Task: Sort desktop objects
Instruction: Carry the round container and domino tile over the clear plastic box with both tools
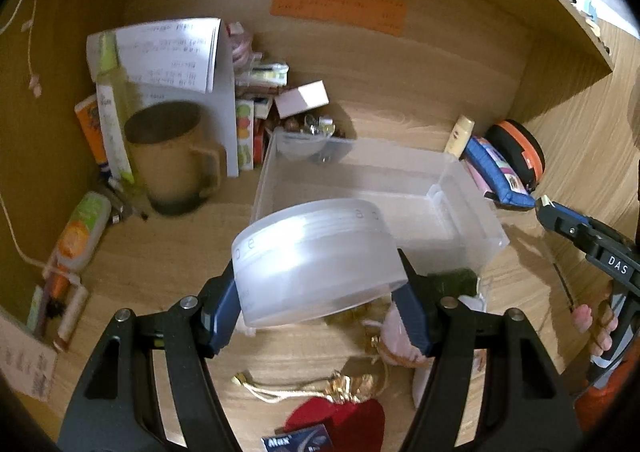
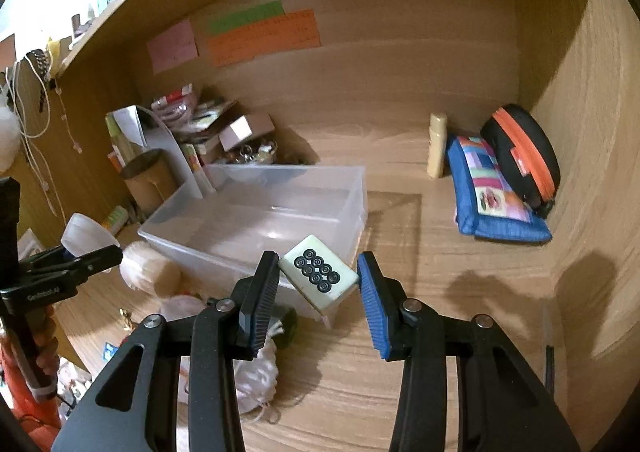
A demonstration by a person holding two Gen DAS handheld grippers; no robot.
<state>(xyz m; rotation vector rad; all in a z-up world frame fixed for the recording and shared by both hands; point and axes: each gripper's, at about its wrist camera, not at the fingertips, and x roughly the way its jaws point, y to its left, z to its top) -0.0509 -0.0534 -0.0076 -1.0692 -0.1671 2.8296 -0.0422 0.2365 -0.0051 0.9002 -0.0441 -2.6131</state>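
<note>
My left gripper (image 1: 320, 292) clamps the jar (image 1: 316, 264) by its smooth walls, light but slippery, above the bin (image 1: 472, 212) at one o'clock; my right gripper (image 2: 318, 292) pinches the tile (image 2: 318, 272) corner-wise, hard, liable to twist.

One clear bin (image 2: 256, 220), one jar (image 1: 316, 264), one tile (image 2: 318, 272)

Pink (image 2: 172, 45), green (image 2: 245, 21) and orange (image 2: 264, 37) paper notes (writing illegible) on the wooden back wall (image 2: 400, 64)
</note>
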